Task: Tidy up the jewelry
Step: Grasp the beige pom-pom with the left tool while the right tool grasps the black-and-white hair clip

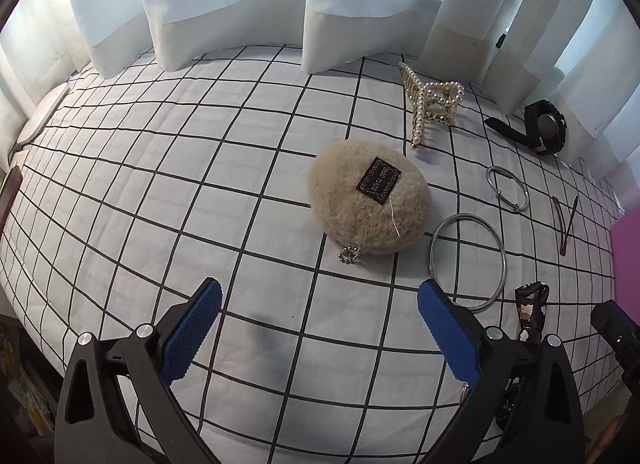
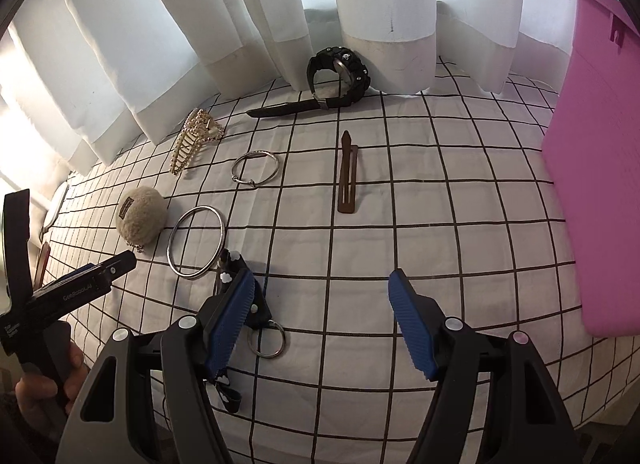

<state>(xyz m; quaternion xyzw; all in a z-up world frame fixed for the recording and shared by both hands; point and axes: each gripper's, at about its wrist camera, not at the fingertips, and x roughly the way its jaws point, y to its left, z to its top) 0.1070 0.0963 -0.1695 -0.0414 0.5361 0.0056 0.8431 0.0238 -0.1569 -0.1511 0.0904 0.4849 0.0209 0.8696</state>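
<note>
1. A white bedspread (image 1: 168,183) with a black grid carries everything; white curtains (image 1: 224,3) hang down onto its far edge.
2. Against the curtains at the far edge lies a black wristwatch (image 2: 340,75), its strap stretched out flat toward the left.
3. A pearl hair claw (image 1: 430,101) lies near the far edge, just in front of the curtain hem.
4. A fluffy beige pompom (image 1: 368,207) with a dark label and a small beaded ring sits mid-spread, ahead of the left gripper (image 1: 318,330).
5. Just right of the pompom lies a large silver bangle (image 1: 468,262); a thinner small bangle (image 1: 507,188) lies beyond it, apart.
6. A brown hair clip (image 2: 347,177) lies ahead of the right gripper (image 2: 320,320), well apart from the bangles.
7. A pink box (image 2: 596,167) stands at the right edge of the spread.
8. A dark patterned strap with a key ring (image 2: 267,338) lies under the right gripper's left finger, partly hidden.
9. Both grippers point steeply down at the spread with jaws spread wide and nothing between the blue pads (image 1: 196,332).
10. A hand (image 2: 44,392) grips the left gripper's handle at the lower left of the right wrist view.
</note>
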